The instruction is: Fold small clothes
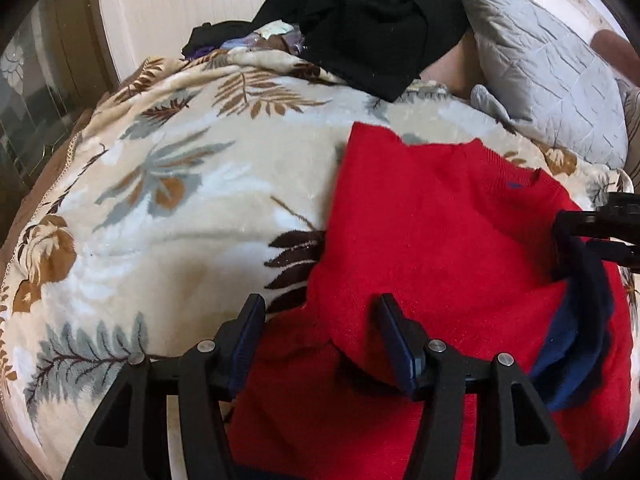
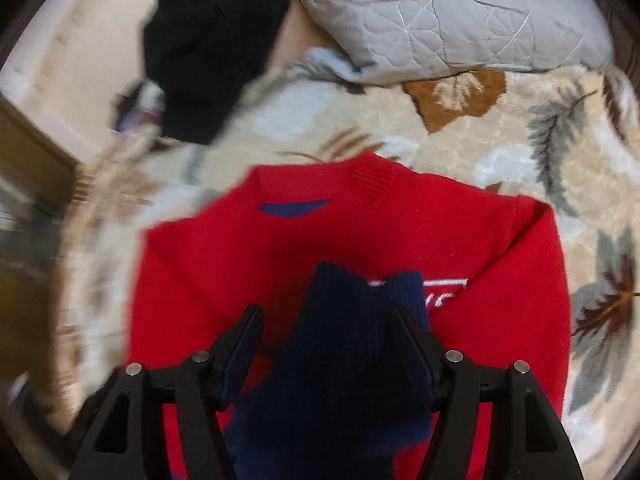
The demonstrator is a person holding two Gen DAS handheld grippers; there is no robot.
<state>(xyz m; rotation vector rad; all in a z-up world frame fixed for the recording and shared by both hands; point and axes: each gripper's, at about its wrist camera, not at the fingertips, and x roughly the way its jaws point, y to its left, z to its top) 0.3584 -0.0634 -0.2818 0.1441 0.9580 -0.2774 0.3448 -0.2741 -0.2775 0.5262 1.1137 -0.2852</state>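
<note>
A: Where's the jumper?

B: Red jumper lies on the leaf-print blanket on the bed, front up, partly folded already. Neck end points away from me toward the grey pillow; long axis runs neck to hem, hem end nearest my claws.

A: Claws?

B: Left claw about half open, nothing pinched, the jumper's left edge lies between the jaws. Right claw also open; navy cuff sits bunched between the jaws, touches the right pad, gap on the left, so I judge it's not gripped.

A: How'll it handle?

B: Soft knit, light, floppy, prob a bit stretchy. No stiffness, so it'll sag btwn grips. I'd pinch edges or ribbed hem, both claws, not mid-panel.
</note>
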